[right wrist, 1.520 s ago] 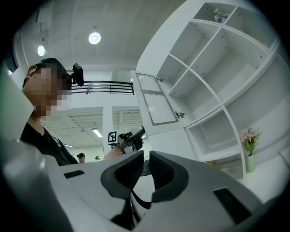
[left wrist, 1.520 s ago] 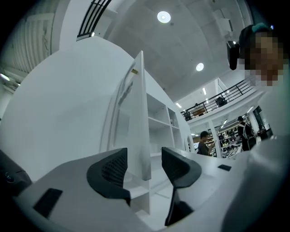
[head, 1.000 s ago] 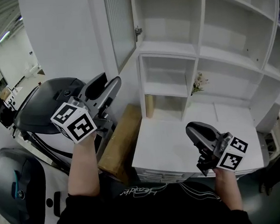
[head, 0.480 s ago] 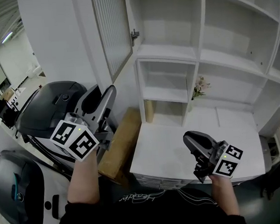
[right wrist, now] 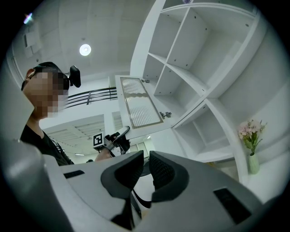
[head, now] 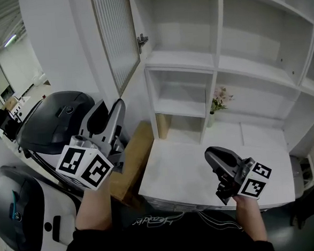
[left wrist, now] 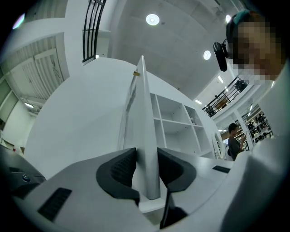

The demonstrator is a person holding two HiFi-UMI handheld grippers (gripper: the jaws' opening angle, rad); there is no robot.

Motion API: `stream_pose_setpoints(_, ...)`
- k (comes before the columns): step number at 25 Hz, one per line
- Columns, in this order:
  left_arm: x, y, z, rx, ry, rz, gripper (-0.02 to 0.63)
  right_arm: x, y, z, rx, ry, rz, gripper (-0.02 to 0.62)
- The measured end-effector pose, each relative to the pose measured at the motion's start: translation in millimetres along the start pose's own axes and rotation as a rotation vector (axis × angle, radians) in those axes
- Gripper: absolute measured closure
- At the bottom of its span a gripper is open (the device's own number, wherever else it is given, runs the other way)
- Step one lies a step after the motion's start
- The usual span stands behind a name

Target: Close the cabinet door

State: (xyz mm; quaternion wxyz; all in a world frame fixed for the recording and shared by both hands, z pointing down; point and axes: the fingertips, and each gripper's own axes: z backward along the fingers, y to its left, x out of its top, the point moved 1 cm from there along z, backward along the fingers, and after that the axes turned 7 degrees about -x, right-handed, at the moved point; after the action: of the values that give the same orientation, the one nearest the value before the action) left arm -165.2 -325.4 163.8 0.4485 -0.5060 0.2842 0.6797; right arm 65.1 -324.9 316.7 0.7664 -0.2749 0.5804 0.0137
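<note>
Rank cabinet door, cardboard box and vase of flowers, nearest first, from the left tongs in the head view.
1. cabinet door: edge between the left tongs, which have just been closing.
2. cardboard box: just below, right.
3. vase of flowers: far right, in the shelves.

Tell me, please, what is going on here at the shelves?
A person holds a gripper in each hand at a white shelf unit. The left gripper has the edge of the open cabinet door between its jaws, which have just been closing and now look pressed on both faces. The door stands swung out, not yet shut. The right gripper hangs over the white counter, holding nothing.
</note>
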Motion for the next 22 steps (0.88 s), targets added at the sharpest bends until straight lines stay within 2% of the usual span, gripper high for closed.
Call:
stream_pose_setpoints(17, -14.0, -61.3, -46.9, 0.063, -0.016, -0.07, 0.423, 33.6, -44.2, 54.5, 0.026, -0.006, 0.027, 0.532)
stream_pose_setpoints(22, -18.4, -74.6, -61.0, 0.086, -0.01, -0.115, 0.413, 40.9, -51.9, 66.5, 0.032, -0.018, 0.029, 0.532)
